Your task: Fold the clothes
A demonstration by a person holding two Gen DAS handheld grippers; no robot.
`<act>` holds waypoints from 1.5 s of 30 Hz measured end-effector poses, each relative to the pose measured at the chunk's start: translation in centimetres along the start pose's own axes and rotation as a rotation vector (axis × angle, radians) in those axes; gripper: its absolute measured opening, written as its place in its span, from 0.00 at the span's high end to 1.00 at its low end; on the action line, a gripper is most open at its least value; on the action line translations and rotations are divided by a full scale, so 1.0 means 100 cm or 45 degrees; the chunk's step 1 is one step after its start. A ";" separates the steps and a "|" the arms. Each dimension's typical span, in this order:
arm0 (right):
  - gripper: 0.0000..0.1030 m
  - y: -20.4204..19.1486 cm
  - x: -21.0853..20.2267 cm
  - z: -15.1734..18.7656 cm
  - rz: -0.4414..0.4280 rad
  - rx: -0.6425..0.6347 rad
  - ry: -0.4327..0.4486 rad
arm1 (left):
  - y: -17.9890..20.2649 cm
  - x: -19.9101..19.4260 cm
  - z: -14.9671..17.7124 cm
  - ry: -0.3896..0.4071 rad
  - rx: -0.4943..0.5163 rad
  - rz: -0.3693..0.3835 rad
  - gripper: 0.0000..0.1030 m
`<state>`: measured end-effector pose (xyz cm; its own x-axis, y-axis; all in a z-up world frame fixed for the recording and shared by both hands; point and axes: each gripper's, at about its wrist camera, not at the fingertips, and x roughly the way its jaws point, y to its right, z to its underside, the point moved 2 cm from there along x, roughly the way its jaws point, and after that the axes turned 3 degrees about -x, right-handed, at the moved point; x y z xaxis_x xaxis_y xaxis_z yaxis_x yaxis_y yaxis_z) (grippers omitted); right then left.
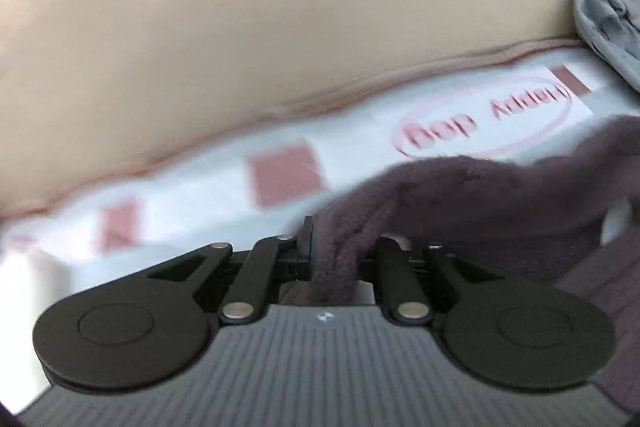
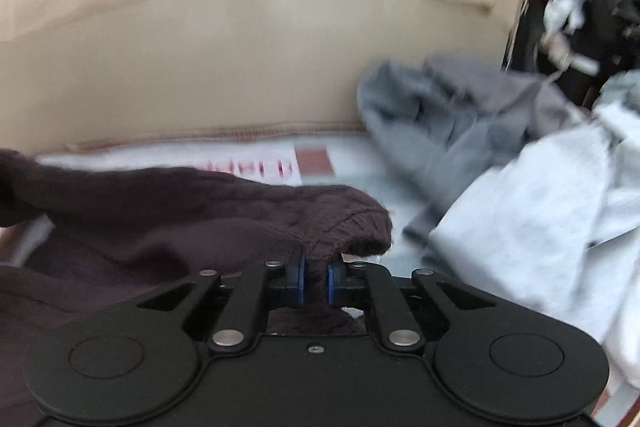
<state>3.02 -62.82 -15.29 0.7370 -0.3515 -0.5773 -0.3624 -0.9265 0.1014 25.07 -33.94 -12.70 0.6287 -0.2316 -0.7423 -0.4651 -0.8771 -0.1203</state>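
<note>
Now you have both jaws pinched on the dark knit sweater (image 2: 160, 211), left gripper (image 1: 332, 255) and right gripper (image 2: 316, 279) each gripping an edge mid-fold, so carry them evenly across the mattress (image 1: 200, 187).

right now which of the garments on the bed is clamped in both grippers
The dark purple knitted sweater, pinched by the left gripper and right gripper; the crumpled grey garment and pale grey sweatshirt lie untouched.

A beige upholstered backrest (image 2: 240, 39) rises behind a white red-checked surface (image 1: 224, 183).

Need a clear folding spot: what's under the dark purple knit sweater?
Under the dark purple knit sweater, the white sheet with red squares shows; the part beneath the knit is hidden.
</note>
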 end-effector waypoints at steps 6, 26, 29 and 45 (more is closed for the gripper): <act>0.89 0.002 -0.044 0.011 -0.065 -0.021 0.118 | -0.043 -0.071 0.010 0.191 -0.117 -0.001 0.91; 0.64 0.043 0.094 -0.080 -0.233 0.436 -0.323 | -0.109 0.006 -0.021 -0.139 -0.301 0.023 0.46; 0.64 0.044 0.067 -0.051 -0.337 0.443 -0.362 | -0.101 -0.011 0.015 -0.177 -0.234 0.216 0.46; 0.55 0.013 -0.048 0.015 -0.297 0.092 -0.321 | -0.059 -0.052 0.125 -0.202 0.153 0.410 0.26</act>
<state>-1.89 -62.12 -13.63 0.6439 -0.0784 -0.7611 -0.2468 -0.9629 -0.1095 16.73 -22.31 -16.39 0.3382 -0.4114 -0.8464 -0.6989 -0.7121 0.0669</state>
